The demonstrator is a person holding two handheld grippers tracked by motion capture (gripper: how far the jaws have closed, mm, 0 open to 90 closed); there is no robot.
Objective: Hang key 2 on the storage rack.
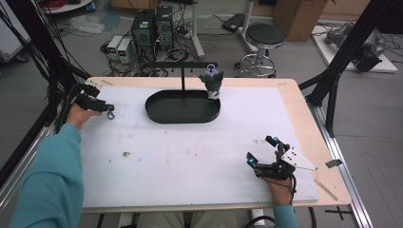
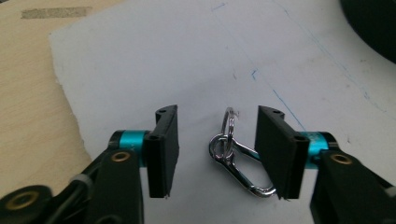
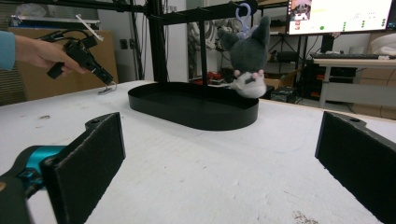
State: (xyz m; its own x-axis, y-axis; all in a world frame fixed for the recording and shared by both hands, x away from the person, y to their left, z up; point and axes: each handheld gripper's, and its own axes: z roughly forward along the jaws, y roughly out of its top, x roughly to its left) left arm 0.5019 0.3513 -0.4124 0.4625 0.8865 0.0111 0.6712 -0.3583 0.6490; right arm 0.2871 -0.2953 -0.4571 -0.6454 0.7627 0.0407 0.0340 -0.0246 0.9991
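In the left gripper view, the left hand-held gripper (image 2: 217,154) sat closest, its two black jaws partly open over the white sheet on the tabletop (image 2: 37,107). A silver carabiner clip (image 2: 240,165) with a key ring (image 2: 229,125) lay flat between them, just beside the right-hand pad and possibly touching it, and well clear of the other; the pads did not press on it, so nothing was gripped. In the high view this hand-held gripper (image 1: 107,110) stood at the far left edge of the sheet, the clip (image 1: 111,115) at its tip.

The right hand-held gripper (image 1: 259,154) rested near the front right of the tabletop, jaws wide apart and empty; its own view showed bare sheet between its pads (image 3: 88,163).

A black oval tray (image 1: 161,114) sat at the far middle of the tabletop, a black stand (image 1: 183,71) rising from it. A grey and white plush toy (image 1: 211,80) hung from the stand's bar by a pale blue clip (image 3: 243,16), above the tray's far right rim.

A screen (image 3: 341,14) stood beyond the tabletop, its writing too small to read. No brand or label was legible elsewhere.
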